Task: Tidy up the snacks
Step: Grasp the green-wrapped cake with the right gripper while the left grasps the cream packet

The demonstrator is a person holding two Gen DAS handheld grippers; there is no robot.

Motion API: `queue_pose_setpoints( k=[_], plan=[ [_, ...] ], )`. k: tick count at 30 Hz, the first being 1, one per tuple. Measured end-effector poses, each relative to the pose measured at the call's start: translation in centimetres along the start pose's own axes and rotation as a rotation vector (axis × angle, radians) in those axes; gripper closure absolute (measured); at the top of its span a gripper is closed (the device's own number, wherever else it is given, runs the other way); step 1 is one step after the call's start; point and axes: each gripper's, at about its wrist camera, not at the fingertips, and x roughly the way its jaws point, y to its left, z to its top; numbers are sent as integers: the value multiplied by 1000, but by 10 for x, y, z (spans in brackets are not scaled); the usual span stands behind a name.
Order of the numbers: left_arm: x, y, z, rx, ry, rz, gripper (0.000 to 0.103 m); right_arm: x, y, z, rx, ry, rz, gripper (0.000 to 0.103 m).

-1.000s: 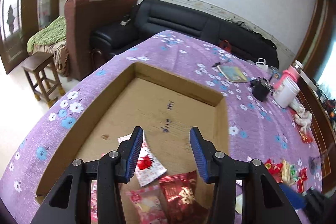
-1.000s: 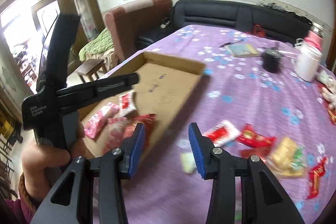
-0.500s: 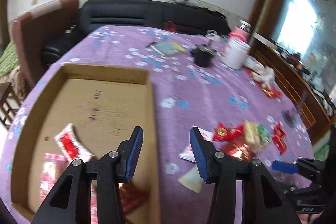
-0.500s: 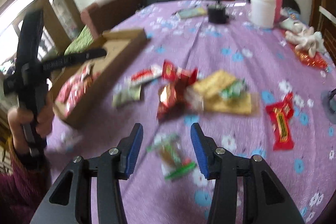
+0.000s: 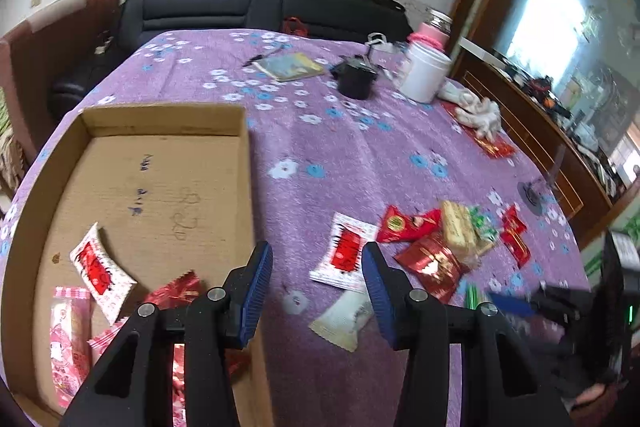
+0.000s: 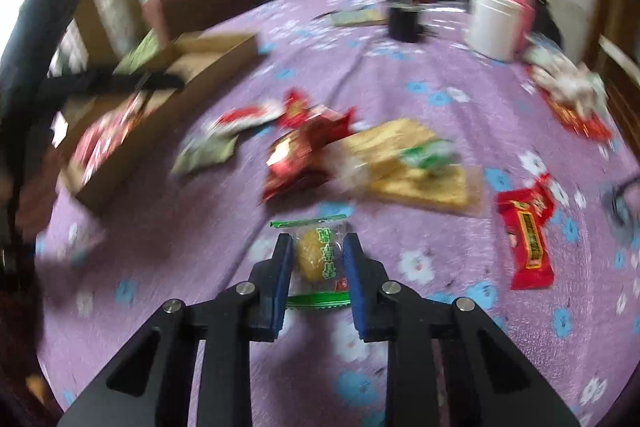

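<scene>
The right gripper [image 6: 314,261] has just been closing on the green-edged snack [image 6: 319,255], which lies on the counter [image 6: 400,75] between its pads, in front of the loose pile. The pads look to be pressing the wrapper's sides. Best to grip across the cake's middle, not the crinkly edge, then lift straight before swinging to the box [image 5: 168,163]. The left gripper [image 5: 316,291] hangs half open and empty beside the box's right wall; 1 white-red packet [image 5: 346,253] lies just beyond it.

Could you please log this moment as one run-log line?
phase: grasp | right gripper: jaws just closing on green-wrapped snack on the tablecloth | left gripper: open, empty, beside cardboard box
</scene>
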Motion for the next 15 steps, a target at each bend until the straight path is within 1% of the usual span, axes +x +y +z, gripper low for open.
queue_pose_setpoints(
  k=[3,5,8,9,10,11,13,15],
  plan=[
    [2,-13,-4,78,37,-37,54,-5,-17,1,70,-31,33,79],
    [4,-19,-8,129,75,-63,54,-7,-21,1,89,-40,49,79],
    [8,-30,-14,189,106,-60,54,-7,-22,1,93,-38,52,79],
    [10,-33,-17,207,118,-59,56,-8,-21,1,92,-39,55,79],
    [13,-38,-20,231,132,-54,64,-8,-21,1,92,-40,57,79],
    [16,-42,-23,249,145,-46,67,-9,-21,1,92,-43,58,79],
    [23,-45,-26,264,165,-23,68,-10,-20,1,89,-49,63,79],
    [30,-46,-28,275,173,35,67,-12,-19,1,88,-53,66,78]
  ],
)
